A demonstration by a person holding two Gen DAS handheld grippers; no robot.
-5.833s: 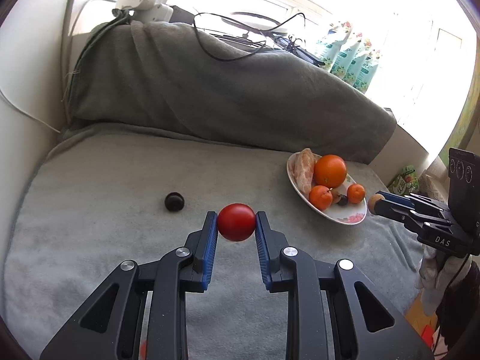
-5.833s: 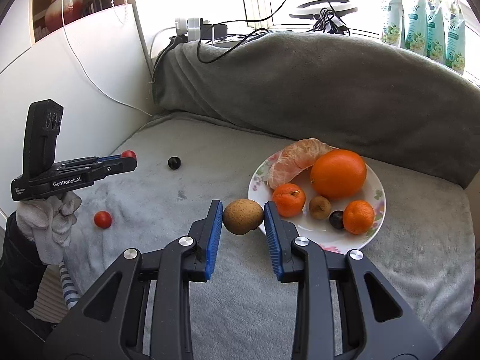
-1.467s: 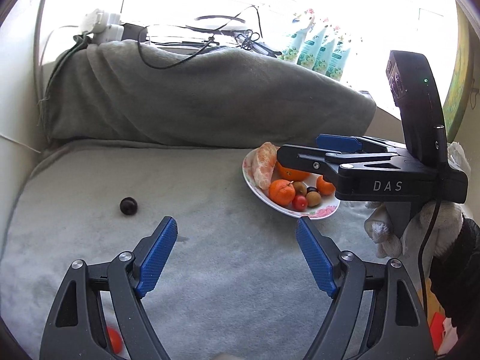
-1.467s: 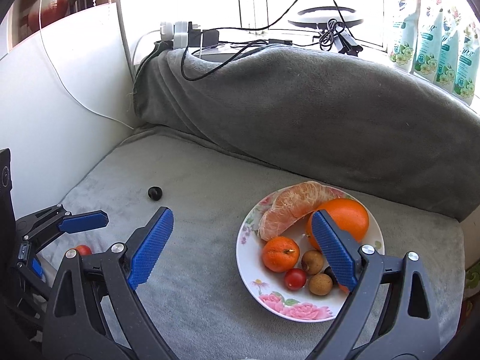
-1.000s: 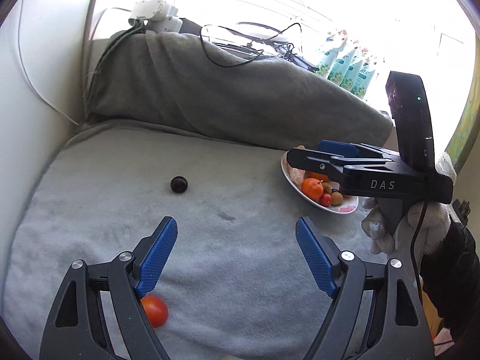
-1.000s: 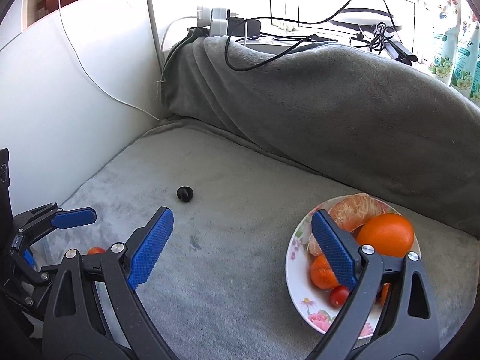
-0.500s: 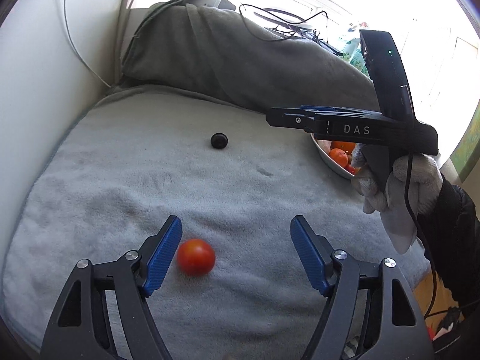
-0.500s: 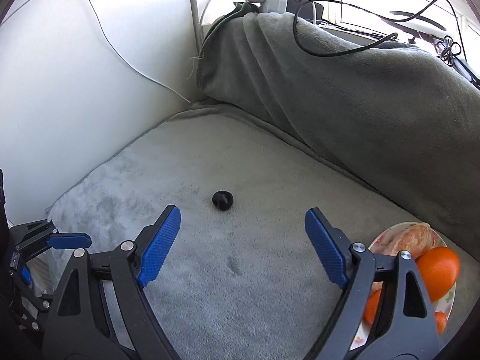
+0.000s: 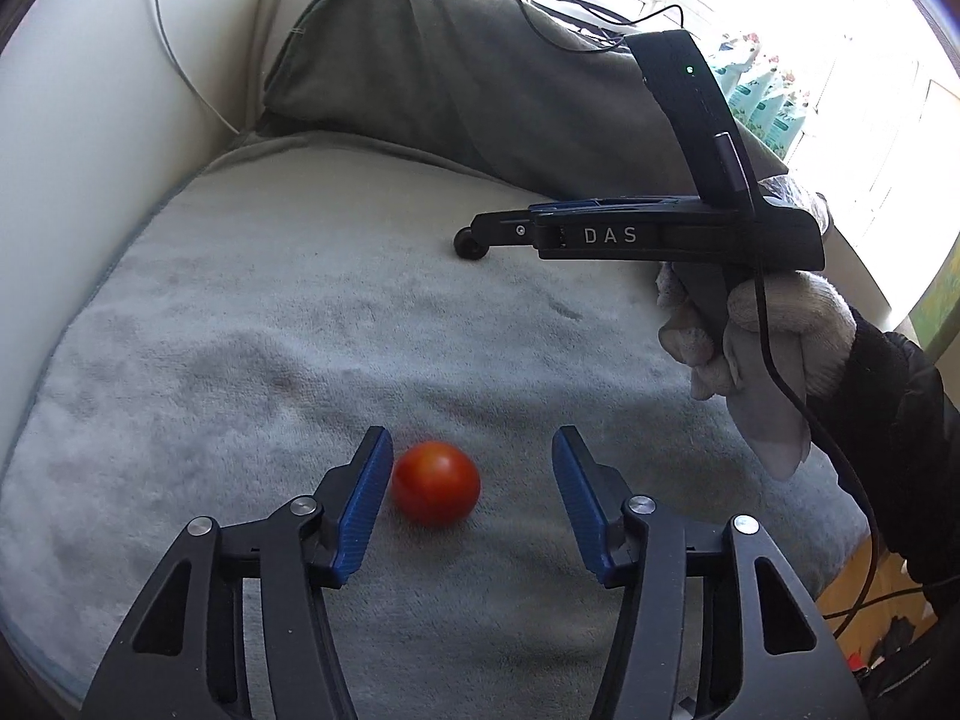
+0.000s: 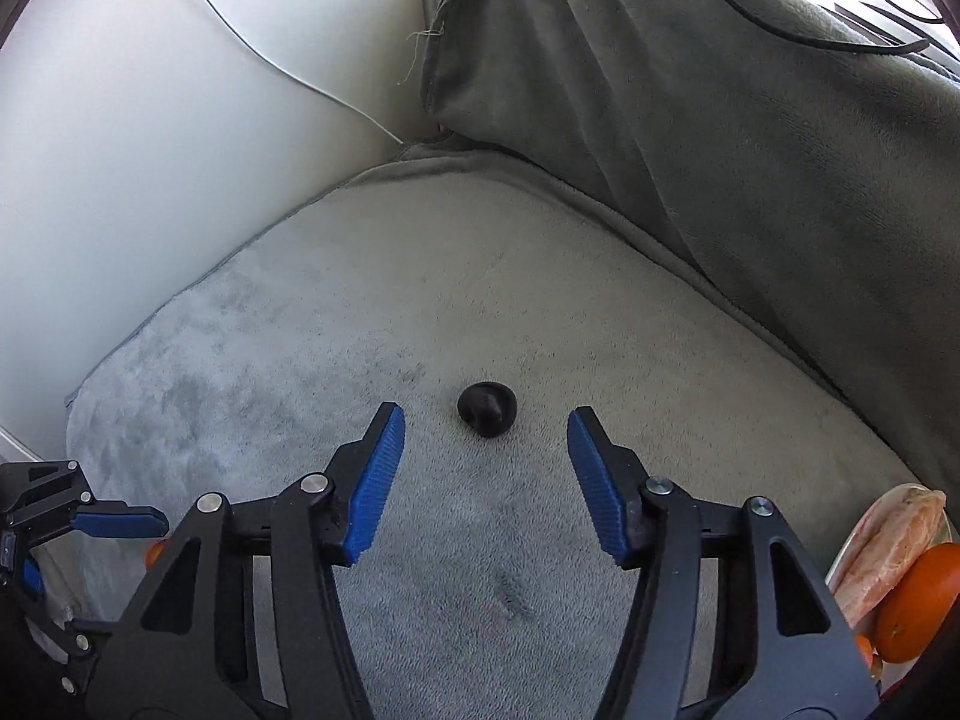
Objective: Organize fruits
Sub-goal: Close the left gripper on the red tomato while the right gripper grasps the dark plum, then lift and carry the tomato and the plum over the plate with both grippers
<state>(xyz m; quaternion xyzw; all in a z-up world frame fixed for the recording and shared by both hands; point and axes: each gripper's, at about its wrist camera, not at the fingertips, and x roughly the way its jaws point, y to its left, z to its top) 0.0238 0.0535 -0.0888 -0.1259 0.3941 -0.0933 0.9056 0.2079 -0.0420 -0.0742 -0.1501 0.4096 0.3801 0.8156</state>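
A red tomato point(image 9: 436, 482) lies on the grey blanket between the open jaws of my left gripper point(image 9: 471, 468), close to the left pad. A small dark round fruit point(image 10: 486, 408) lies on the blanket just ahead of my open right gripper point(image 10: 485, 450), centred between its pads. In the left wrist view the right gripper point(image 9: 480, 234) hovers over that dark fruit point(image 9: 471, 245). The left gripper point(image 10: 120, 519) shows at the lower left of the right wrist view, with a sliver of the tomato point(image 10: 155, 552) behind it.
The plate point(image 10: 840, 558) with a peeled citrus piece point(image 10: 894, 534) and an orange point(image 10: 918, 600) peeks in at the right edge. A white wall point(image 10: 150, 150) bounds the left side. A grey draped bolster point(image 10: 720, 120) with cables runs along the back.
Both grippers moved forward and down to their fruits. The left jaws now straddle the tomato and have narrowed a little. The right gripper came close to the dark fruit.
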